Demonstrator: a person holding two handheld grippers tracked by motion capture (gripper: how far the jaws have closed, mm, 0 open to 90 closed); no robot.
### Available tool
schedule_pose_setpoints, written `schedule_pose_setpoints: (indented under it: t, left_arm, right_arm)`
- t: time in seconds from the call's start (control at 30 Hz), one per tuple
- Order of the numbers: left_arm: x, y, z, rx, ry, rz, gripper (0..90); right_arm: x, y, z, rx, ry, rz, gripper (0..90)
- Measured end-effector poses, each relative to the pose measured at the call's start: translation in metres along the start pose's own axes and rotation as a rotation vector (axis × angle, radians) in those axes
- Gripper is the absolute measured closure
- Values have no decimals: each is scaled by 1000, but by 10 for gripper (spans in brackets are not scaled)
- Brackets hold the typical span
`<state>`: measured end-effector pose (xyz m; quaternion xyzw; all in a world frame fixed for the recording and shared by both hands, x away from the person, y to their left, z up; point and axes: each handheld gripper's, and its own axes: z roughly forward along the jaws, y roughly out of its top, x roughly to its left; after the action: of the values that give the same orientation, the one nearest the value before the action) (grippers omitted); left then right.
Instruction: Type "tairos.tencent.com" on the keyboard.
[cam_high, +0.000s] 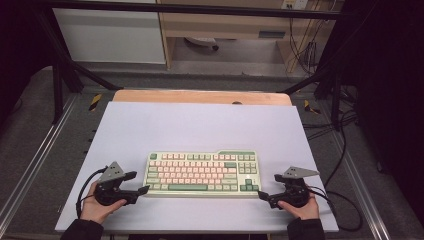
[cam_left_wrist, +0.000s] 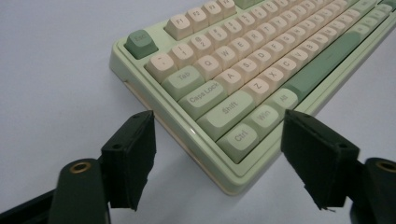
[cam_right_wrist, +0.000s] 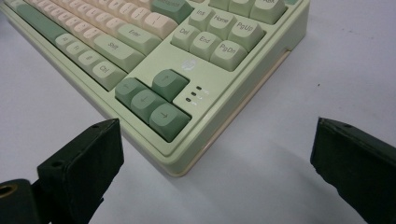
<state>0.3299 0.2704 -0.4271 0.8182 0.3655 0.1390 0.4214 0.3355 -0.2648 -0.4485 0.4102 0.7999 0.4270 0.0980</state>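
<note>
A pale green keyboard (cam_high: 202, 174) with cream and green keys lies flat near the front of the table. My left gripper (cam_high: 141, 182) is held low at its front left corner. In the left gripper view that gripper (cam_left_wrist: 217, 121) is open, its jaws on either side of the keyboard (cam_left_wrist: 243, 70) corner by the Ctrl key, with gaps showing. My right gripper (cam_high: 268, 186) sits at the front right corner. In the right gripper view it (cam_right_wrist: 217, 127) is open wide, with the arrow-key corner of the keyboard (cam_right_wrist: 187, 70) just ahead of the jaws and nothing between them.
A light lavender mat (cam_high: 200, 125) covers the table, with a wooden strip (cam_high: 200, 96) along the far edge. Black frame bars (cam_high: 65, 70) stand at the back corners. Cables (cam_high: 345, 200) trail off the right side. Bare mat lies behind the keyboard.
</note>
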Motion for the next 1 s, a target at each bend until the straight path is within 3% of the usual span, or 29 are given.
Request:
schedule_pose_setpoints:
  t: [0.13, 0.53, 1.0]
  left_arm:
    - [-2, 3, 0, -5, 7, 3, 326]
    - [-8, 18, 3, 0, 33, -4, 560]
    - [-18, 32, 14, 18, 21, 1, 758]
  right_arm:
    - [0, 0, 0, 1, -2, -2, 31]
    - [0, 0, 0, 3, -4, 2, 31]
    - [0, 0, 0, 4, -3, 3, 30]
